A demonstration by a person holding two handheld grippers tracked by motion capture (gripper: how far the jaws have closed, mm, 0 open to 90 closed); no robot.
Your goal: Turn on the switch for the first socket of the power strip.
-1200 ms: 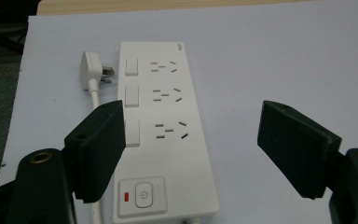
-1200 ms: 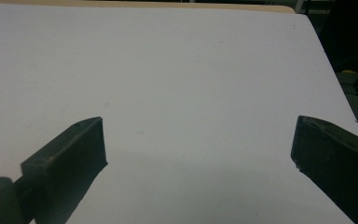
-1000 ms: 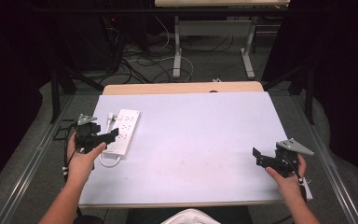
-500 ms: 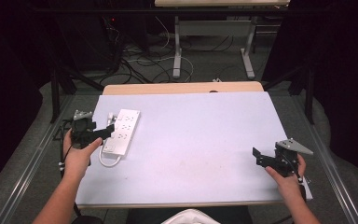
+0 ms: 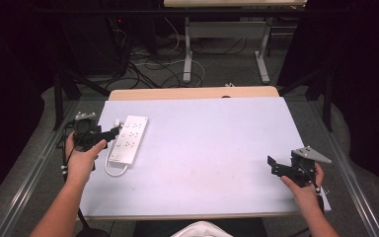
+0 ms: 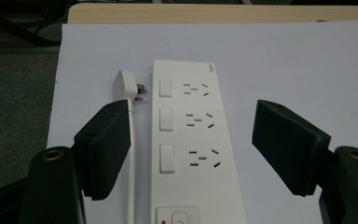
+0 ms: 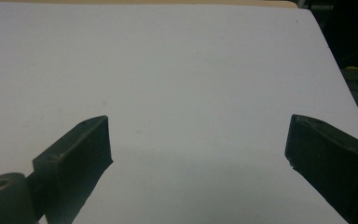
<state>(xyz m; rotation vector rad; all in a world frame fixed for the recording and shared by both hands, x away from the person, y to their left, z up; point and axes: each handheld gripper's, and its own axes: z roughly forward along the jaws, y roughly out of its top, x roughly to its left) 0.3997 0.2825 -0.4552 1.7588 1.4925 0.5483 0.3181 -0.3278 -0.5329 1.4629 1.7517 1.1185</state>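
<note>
A white power strip (image 5: pixel 128 138) lies along the left side of the white table sheet (image 5: pixel 207 148), its sockets and rocker switches facing up (image 6: pixel 191 140). Its white plug (image 6: pixel 125 86) and cord (image 6: pixel 130 186) lie just left of it. My left gripper (image 5: pixel 112 132) hovers at the strip's left edge, open; in the left gripper view its jaws (image 6: pixel 193 116) straddle the strip without touching and have just narrowed slightly. My right gripper (image 5: pixel 272 165) is held near the table's front right corner. Its jaws (image 7: pixel 198 135) are open over bare sheet and have just been closing, with nothing between them.
The sheet covers a wooden tabletop whose far edge (image 5: pixel 192 93) shows. Beyond it on the floor are cables (image 5: pixel 148 69) and another table's legs (image 5: pixel 187 54). Metal rails run along both sides of the table (image 5: pixel 34 168).
My left hand has drifted slightly toward the far side alongside the power strip. The right hand has stayed in place.
</note>
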